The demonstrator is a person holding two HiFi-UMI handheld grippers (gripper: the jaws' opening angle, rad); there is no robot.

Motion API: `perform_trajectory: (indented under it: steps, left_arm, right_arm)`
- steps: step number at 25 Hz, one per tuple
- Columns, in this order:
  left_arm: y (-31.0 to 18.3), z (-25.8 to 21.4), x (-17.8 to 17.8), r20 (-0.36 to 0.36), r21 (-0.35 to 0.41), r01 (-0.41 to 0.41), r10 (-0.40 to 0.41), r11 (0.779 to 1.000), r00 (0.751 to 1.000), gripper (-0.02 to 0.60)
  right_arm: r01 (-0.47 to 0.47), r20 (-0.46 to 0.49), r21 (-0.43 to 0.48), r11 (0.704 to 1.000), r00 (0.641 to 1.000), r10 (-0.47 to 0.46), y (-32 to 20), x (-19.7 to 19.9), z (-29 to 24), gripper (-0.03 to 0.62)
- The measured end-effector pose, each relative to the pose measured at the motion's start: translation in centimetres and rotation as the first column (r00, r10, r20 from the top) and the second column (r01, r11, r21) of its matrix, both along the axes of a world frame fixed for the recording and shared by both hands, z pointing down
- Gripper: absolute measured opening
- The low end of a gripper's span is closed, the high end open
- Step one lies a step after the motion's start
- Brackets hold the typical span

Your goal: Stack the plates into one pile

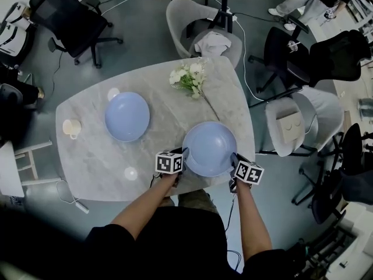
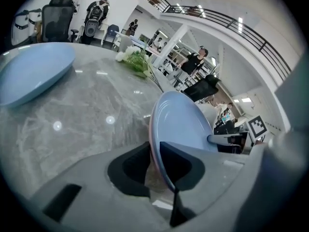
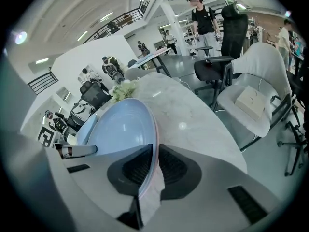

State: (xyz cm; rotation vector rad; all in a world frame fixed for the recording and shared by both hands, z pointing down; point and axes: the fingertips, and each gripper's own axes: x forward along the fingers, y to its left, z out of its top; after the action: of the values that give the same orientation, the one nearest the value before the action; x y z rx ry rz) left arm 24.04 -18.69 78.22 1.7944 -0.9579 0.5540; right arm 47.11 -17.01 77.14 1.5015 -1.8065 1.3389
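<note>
Two light blue plates are on the marble table (image 1: 93, 162). One plate (image 1: 127, 116) lies flat at the left. The near plate (image 1: 210, 147) sits by the table's front edge between my two grippers. My left gripper (image 1: 184, 155) is shut on its left rim, and my right gripper (image 1: 233, 160) is shut on its right rim. In the left gripper view the rim (image 2: 155, 149) runs between the pads, with the other plate (image 2: 34, 74) off to the left. In the right gripper view the plate (image 3: 120, 129) is pinched at its edge by the right gripper (image 3: 155, 170).
A bunch of white flowers (image 1: 189, 77) lies at the table's far side, its stem reaching toward the near plate. A pale cup (image 1: 71, 128) stands at the left edge. Chairs ring the table, one at the right holding a box (image 1: 289, 125).
</note>
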Motion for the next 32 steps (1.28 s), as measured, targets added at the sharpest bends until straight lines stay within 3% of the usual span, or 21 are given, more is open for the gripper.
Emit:
perform_trajectory:
  steps: [12,18,23,32]
  left_arm:
    - [3.9,-3.4,-14.7,0.0,0.022,0.099,-0.099,0.995,0.995,0.074]
    - [5.7,-4.2,-24.6,0.006,0.037,0.141,-0.141,0.989,0.99,0.073]
    - [5.0,-5.3,-31.6,-0.014,0.081,0.158,-0.157,0.984,0.987,0.072]
    - [2.5,-6.0,-40.3,0.0,0.107,0.233,-0.234,0.967,0.972,0.066]
  right_arm:
    - [0.086,-0.004,0.033,0.996,0.996,-0.086,1.6,-14.9,-3.2,0.043]
    - [0.123,-0.004,0.035,0.992,0.992,-0.123,2.9,-24.6,-3.6,0.043]
    - [0.147,-0.01,0.06,0.987,0.989,-0.147,2.3,-31.7,-4.5,0.043]
    - [0.136,0.003,0.066,0.988,0.991,-0.137,-0.4,-39.9,-5.1,0.043]
